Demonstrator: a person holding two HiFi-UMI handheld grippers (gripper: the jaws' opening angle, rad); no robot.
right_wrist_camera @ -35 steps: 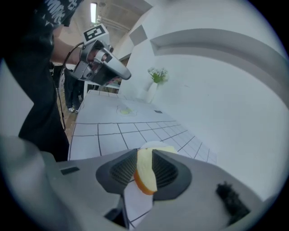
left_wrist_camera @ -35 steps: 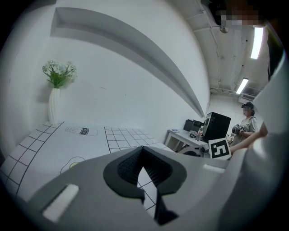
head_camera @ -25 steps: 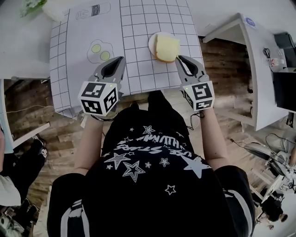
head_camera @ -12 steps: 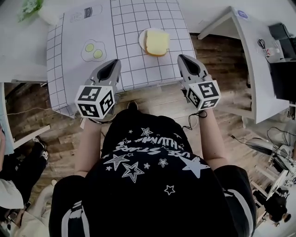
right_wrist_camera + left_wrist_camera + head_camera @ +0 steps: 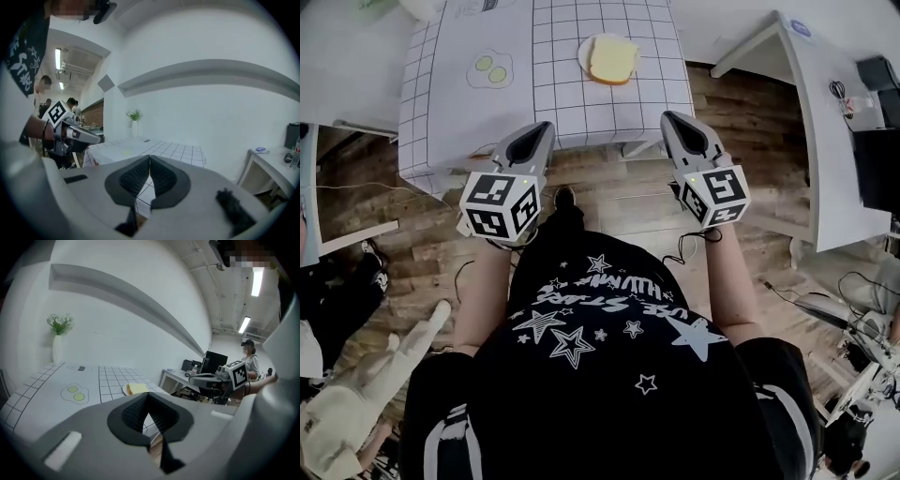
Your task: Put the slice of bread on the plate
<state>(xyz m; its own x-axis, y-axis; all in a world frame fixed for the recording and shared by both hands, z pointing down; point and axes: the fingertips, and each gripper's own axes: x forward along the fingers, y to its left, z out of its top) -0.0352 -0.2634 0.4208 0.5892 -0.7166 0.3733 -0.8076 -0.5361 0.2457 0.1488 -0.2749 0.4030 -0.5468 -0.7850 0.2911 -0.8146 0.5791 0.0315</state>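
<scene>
My fingers (image 5: 135, 414) on the left gripper (image 5: 547, 125) are pressed together with nothing between them. Those of the right gripper (image 5: 667, 116) are closed too, and equally empty. I hold both grippers level in front of me, apart from each other, over the wooden floor (image 5: 609, 199) and short of the near edge of the bench (image 5: 581, 111).

Farther out on the bench's grid cloth, toward my right, sits the plate (image 5: 583, 56), and the slice of bread (image 5: 613, 59) lies flat on it, covering most of it. By my reckoning the placing is done and I am clear of the work. No carrying remains. If anything were wanted next, it would be a reach forward over the bench edge with the right gripper, fingers opened first, to nudge the slice. I see no need for that, since it looks settled.

Left of the plate, well apart, is a printed fried-egg picture (image 5: 490, 67), flat on the cloth. At the far end stands a vase of flowers (image 5: 57, 341). Nothing lies between me and the plate. A white desk (image 5: 830, 150) stands off to my right, and what looks like a pale gloved hand (image 5: 356, 398) shows low at my left, away from everything.
</scene>
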